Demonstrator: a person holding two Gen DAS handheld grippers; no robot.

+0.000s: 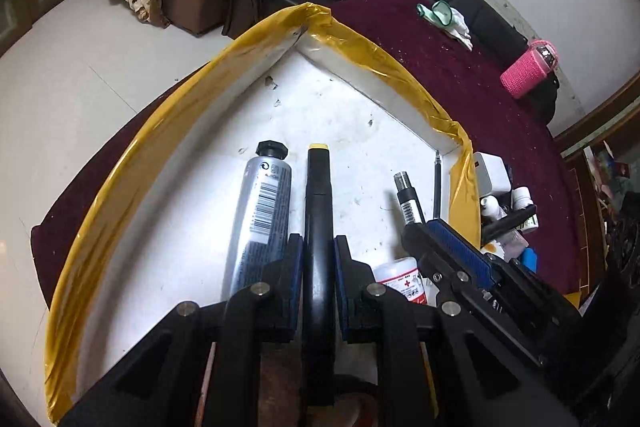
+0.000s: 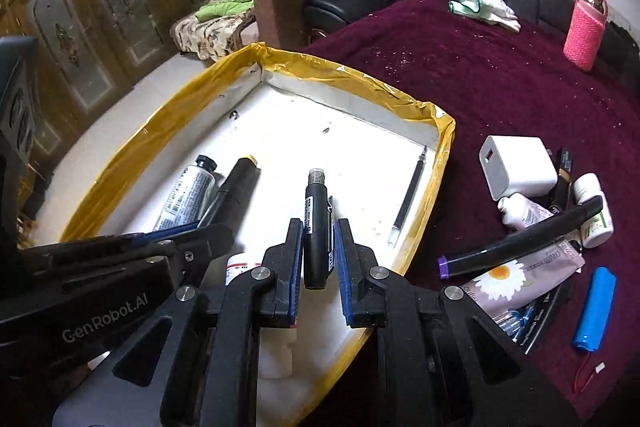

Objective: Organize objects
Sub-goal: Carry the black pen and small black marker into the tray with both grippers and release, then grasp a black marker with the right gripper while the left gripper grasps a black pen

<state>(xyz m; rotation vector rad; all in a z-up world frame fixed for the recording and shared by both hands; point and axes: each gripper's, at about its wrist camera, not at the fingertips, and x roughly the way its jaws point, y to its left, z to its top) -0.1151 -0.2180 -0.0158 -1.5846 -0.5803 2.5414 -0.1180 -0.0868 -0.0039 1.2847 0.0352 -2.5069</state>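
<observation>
The sorting looks roughly half done. Both tools hover over the yellow-rimmed tray (image 2: 436,163), which already holds a silver tube (image 1: 260,211), a thin refill (image 2: 408,199) and a small white bottle (image 1: 400,277). The left tool (image 1: 318,259) pinches a black marker with a yellow cap (image 1: 318,187), beside the tube. The right tool (image 2: 318,243) flanks a black pen (image 2: 318,227); whether it grips is unclear. Right of it, a charger (image 2: 516,167), purple-capped marker (image 2: 520,239), daisy tube (image 2: 520,275), bottles and blue battery (image 2: 594,307) wait on the maroon bed cover (image 2: 500,83).
</observation>
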